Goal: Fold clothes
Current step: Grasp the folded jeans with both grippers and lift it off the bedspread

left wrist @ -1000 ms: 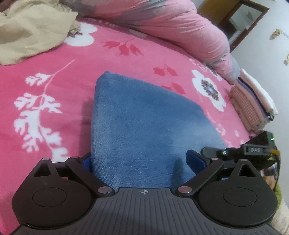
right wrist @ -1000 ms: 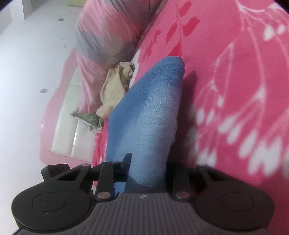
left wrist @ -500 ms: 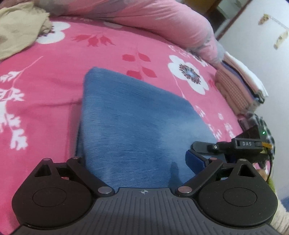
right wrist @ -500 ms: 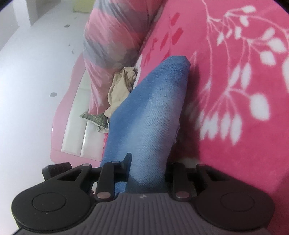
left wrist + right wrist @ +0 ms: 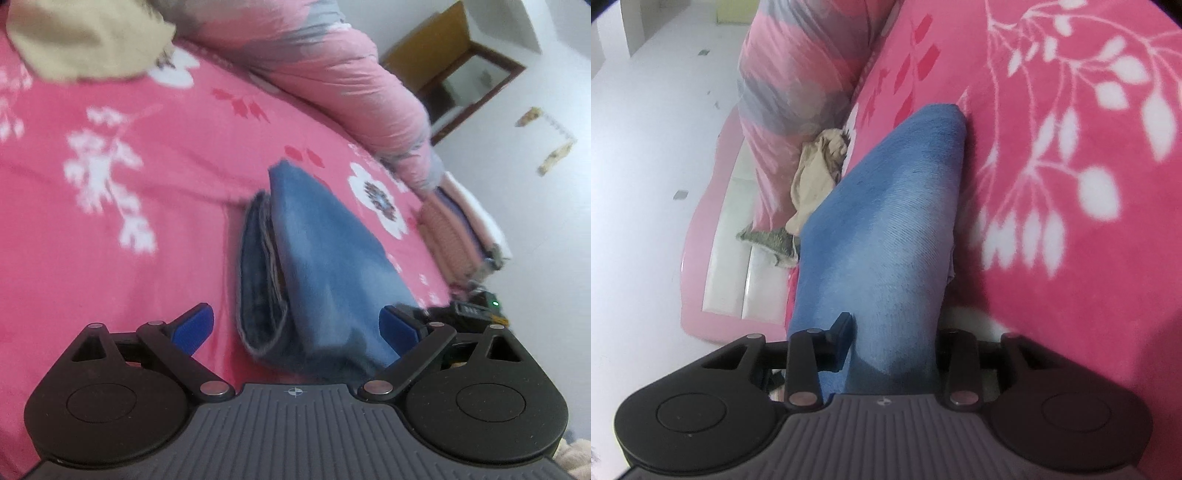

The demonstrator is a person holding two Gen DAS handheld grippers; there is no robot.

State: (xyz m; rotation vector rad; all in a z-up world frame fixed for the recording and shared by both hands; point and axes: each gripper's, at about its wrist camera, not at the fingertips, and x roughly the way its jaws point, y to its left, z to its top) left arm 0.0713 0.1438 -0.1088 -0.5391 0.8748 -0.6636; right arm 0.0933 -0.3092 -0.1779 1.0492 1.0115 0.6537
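The folded blue jeans (image 5: 325, 258) rest on the pink flowered bedspread (image 5: 129, 229), with their layered edge facing my left wrist camera and the top fold raised. My left gripper (image 5: 297, 326) is open, its blue fingertips (image 5: 195, 325) standing wide on either side of the near end of the bundle. My right gripper (image 5: 469, 308) shows at the jeans' right corner. In the right wrist view the jeans (image 5: 886, 229) run away from the camera, and the right gripper (image 5: 897, 336) is shut on their near end.
A crumpled beige garment (image 5: 85, 48) lies at the far left, beside a rolled pink and grey quilt (image 5: 332, 70). A stack of folded clothes (image 5: 458, 236) sits at the bed's right edge. The right wrist view shows the bed's side (image 5: 727, 258) dropping to a white floor.
In the left wrist view the jeans covered the gap between the fingers; now they show their layered edge and the left fingertip is bare. The right gripper keeps its hold.
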